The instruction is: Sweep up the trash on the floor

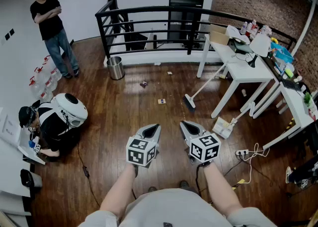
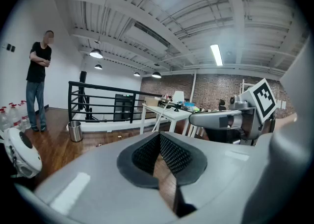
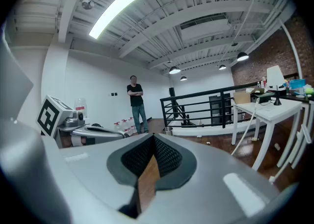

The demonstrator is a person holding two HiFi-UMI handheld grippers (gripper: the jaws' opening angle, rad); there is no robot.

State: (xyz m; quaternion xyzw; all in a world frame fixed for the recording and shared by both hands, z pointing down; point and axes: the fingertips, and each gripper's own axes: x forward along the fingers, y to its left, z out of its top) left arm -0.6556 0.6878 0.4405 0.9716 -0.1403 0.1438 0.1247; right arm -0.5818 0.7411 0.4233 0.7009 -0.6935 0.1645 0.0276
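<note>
At lower centre of the head view, the left tool point(image 1: 155, 128) and right tool point(image 1: 184, 123) are both pressed together, holding nothing. Trash scraps point(image 1: 162, 101) lie mid-frame on the wooden floor point(image 1: 109, 121), near the broom point(image 1: 189, 103) leaning by the white worktop point(image 1: 246, 69).

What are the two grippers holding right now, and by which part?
Nothing. The left gripper and the right gripper are both shut and empty; the broom stands untouched ahead.

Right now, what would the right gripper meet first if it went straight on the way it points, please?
Likely the wooden floor near the small scrap; nothing stands between it and the right gripper. Depth is unclear.
</note>
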